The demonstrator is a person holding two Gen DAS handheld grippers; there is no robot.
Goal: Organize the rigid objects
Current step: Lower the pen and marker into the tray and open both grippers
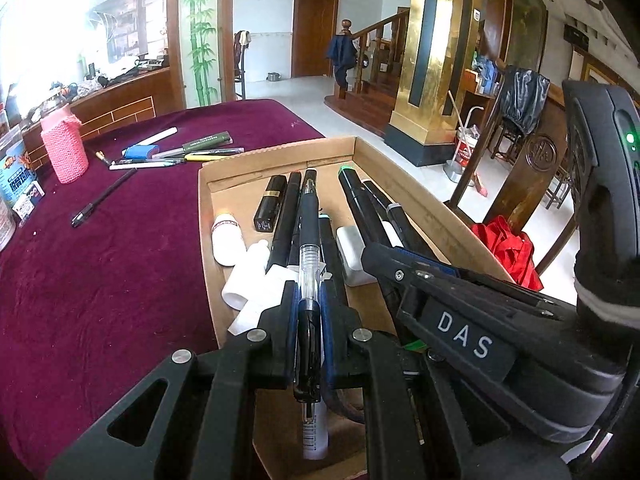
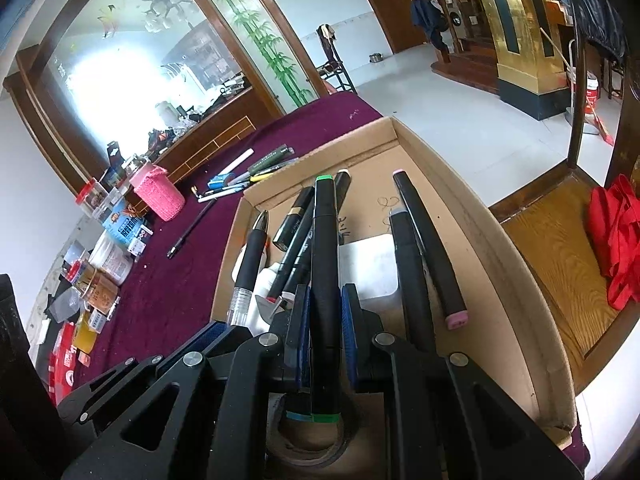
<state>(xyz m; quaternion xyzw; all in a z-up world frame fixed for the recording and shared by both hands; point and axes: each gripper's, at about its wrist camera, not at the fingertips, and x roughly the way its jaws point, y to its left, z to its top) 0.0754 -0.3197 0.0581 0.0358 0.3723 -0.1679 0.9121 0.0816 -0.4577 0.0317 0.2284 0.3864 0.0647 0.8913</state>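
Left claw [image 1: 308, 300] clenched on a clear-barrelled black gel pen [image 1: 309, 248], right claw [image 2: 326, 308] clenched on a black green-capped marker [image 2: 325, 240], both poised low over the shallow brown cardboard box [image 1: 420, 196] on the maroon-clothed tabletop [image 1: 120, 264], apparently for laying alongside pens already gathered inside.

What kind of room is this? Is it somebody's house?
Probably the big main room of a home. A wooden staircase climbs at the back, a table under a maroon cloth holds pens and a cardboard box, and a broom leans by a gold pillar.
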